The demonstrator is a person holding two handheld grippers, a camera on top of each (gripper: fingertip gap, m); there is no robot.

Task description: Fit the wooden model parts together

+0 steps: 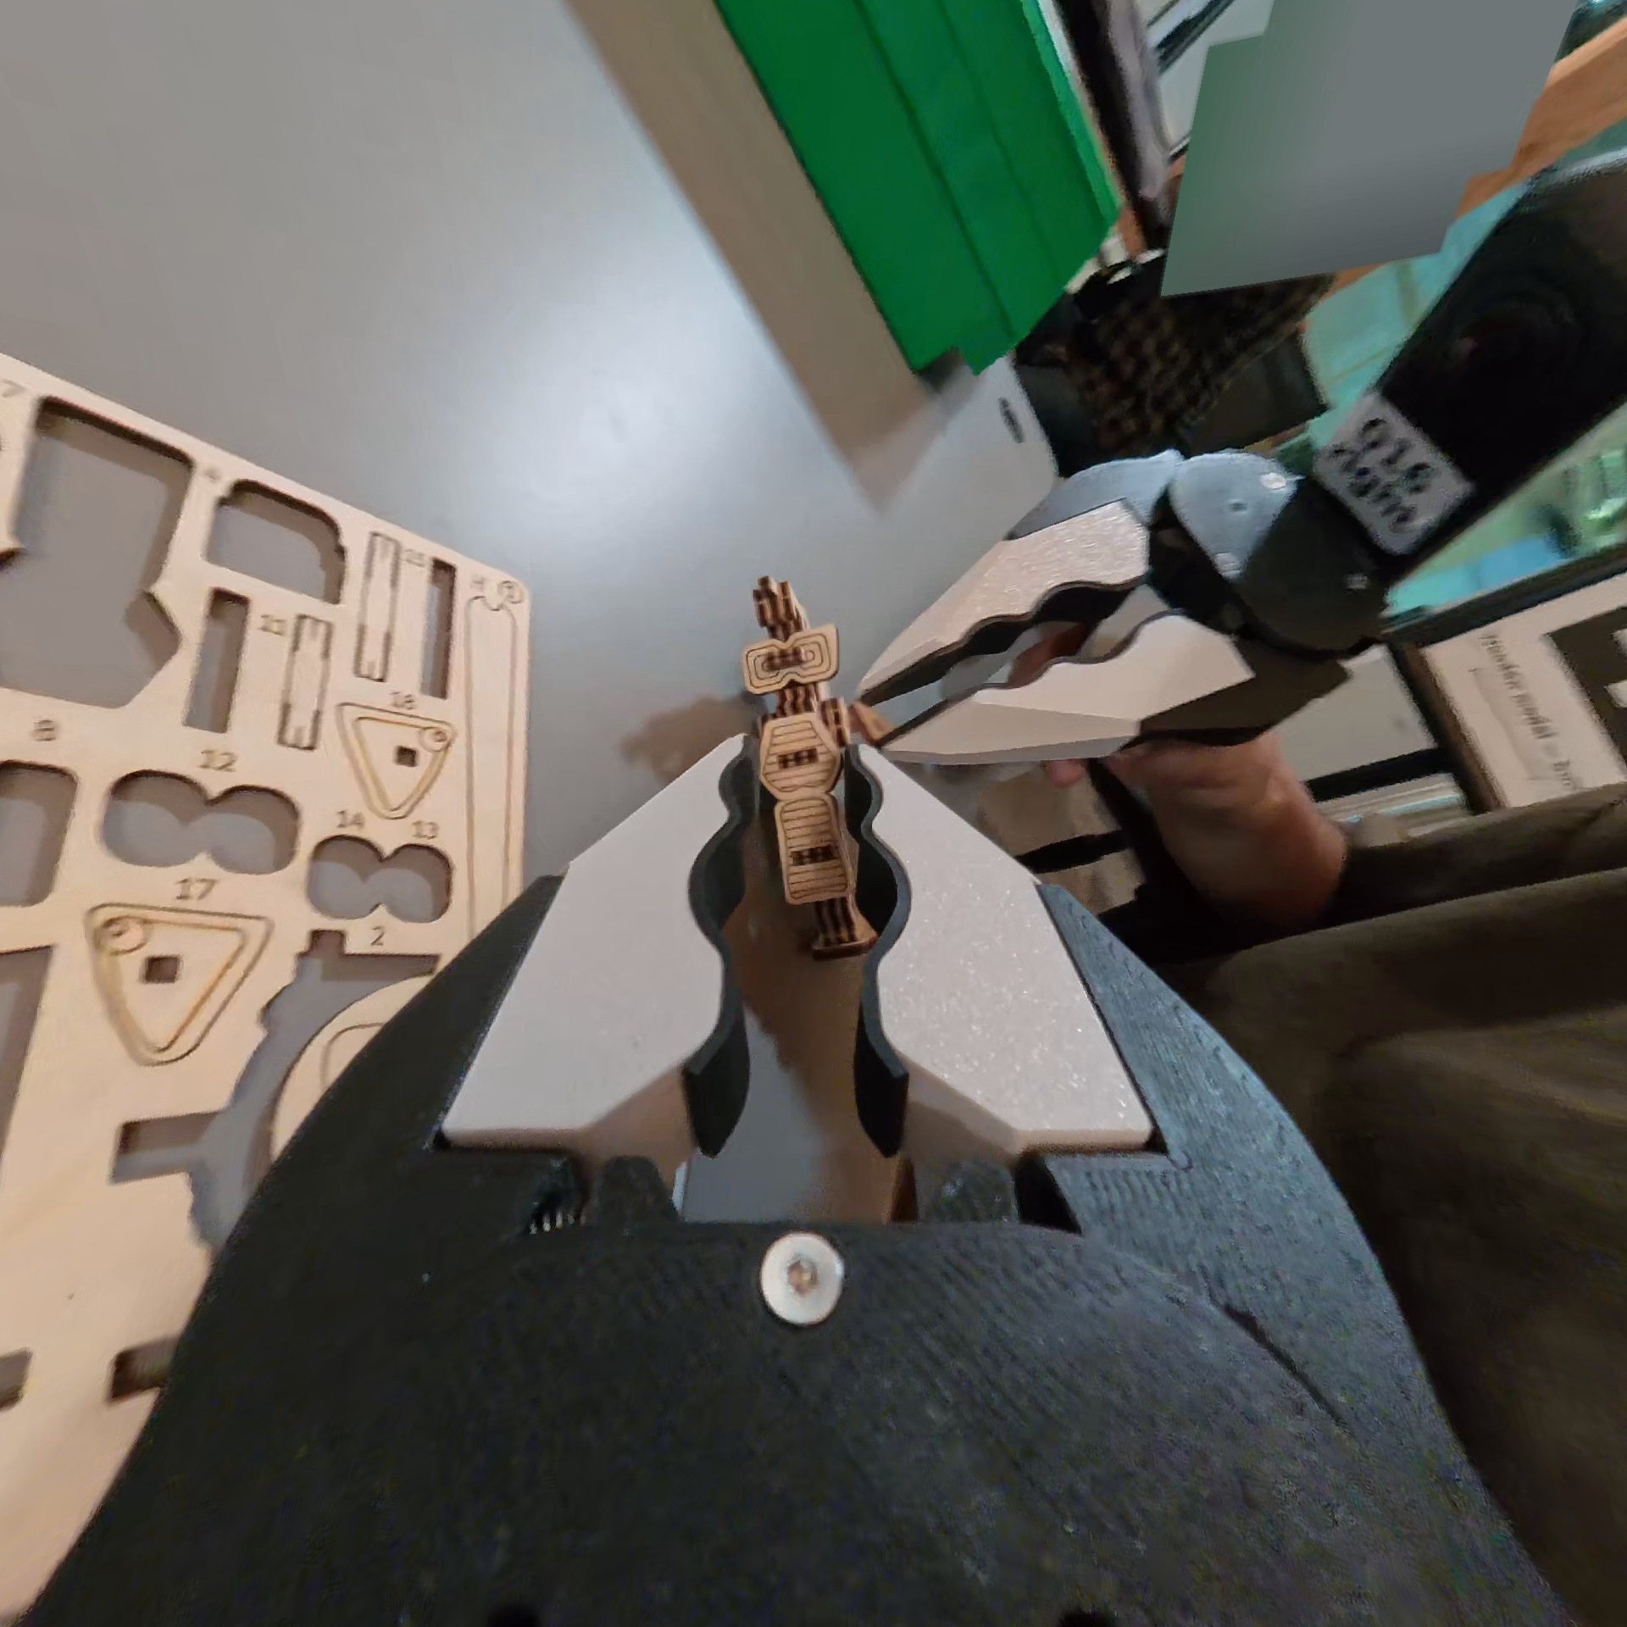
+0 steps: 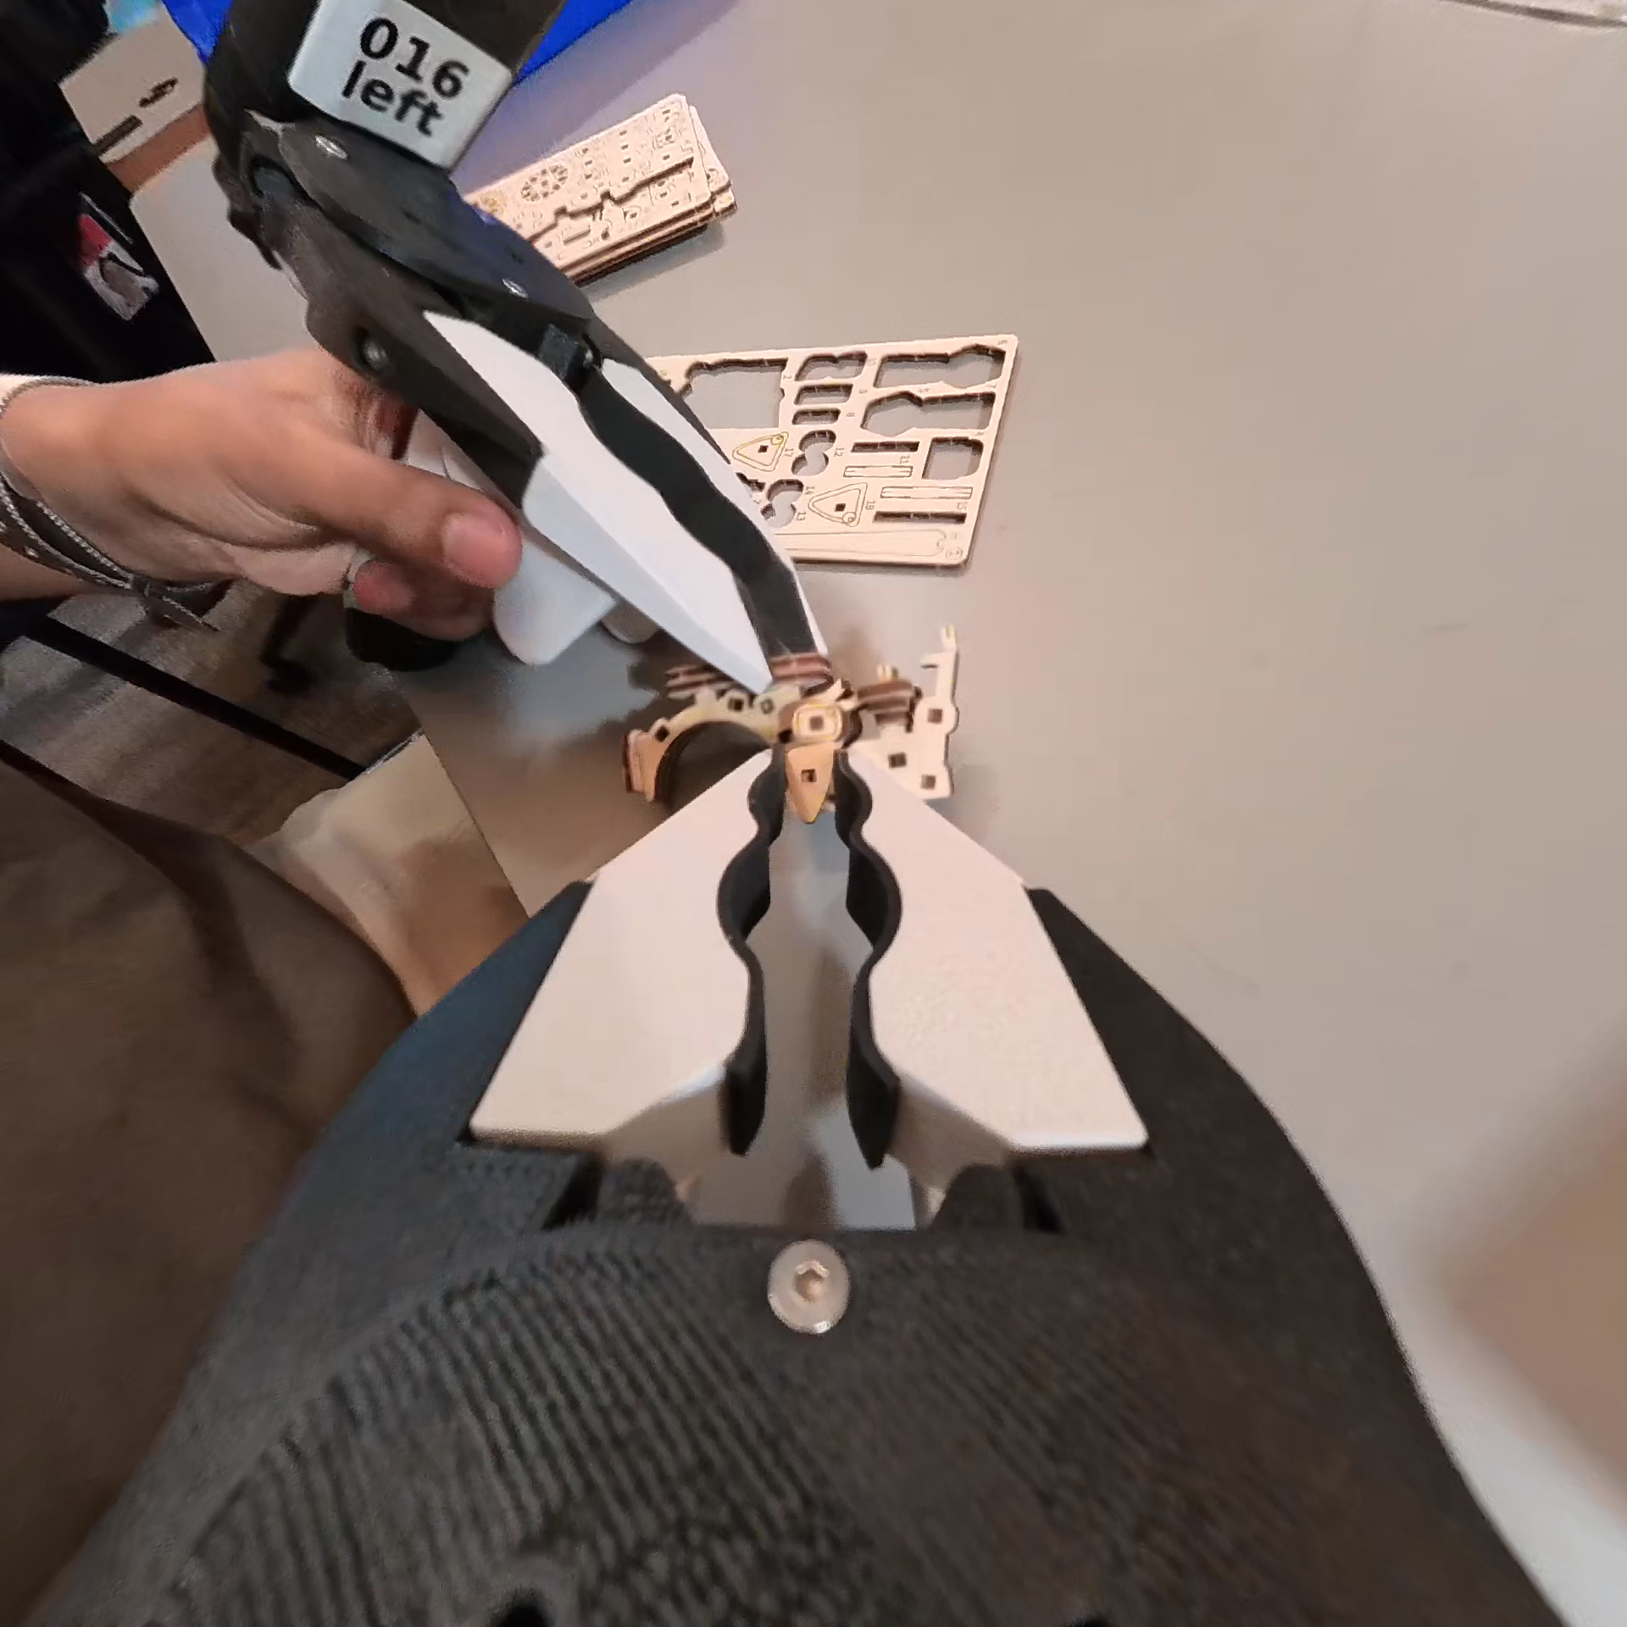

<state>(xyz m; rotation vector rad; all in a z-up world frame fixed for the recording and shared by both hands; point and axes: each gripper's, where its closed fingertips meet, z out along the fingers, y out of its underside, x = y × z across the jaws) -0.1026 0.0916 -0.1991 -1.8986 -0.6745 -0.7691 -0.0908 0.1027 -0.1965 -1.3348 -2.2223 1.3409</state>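
My left gripper [image 1: 799,757] is shut on the partly built wooden model [image 1: 797,792], a stack of layered plywood with etched plates, held upright between its fingers. My right gripper [image 1: 876,724] comes in from the right, its tips touching the model's side with a small wooden piece pinched in them. In the right wrist view my right gripper [image 2: 808,773] is shut on that small triangular piece [image 2: 808,779], pressed against the model [image 2: 704,731]. The left gripper [image 2: 779,673] grips the model from the upper left.
A wooden parts sheet [image 1: 264,792] with punched-out holes lies flat on the grey table [image 1: 396,264]; it also shows in the right wrist view [image 2: 880,440]. A stack of further sheets [image 2: 616,211] lies farther back. A person's hand [image 2: 264,493] holds the left gripper. The table edge [image 2: 458,792] runs close by. My two grippers' fingertips are within a few centimetres of each other.
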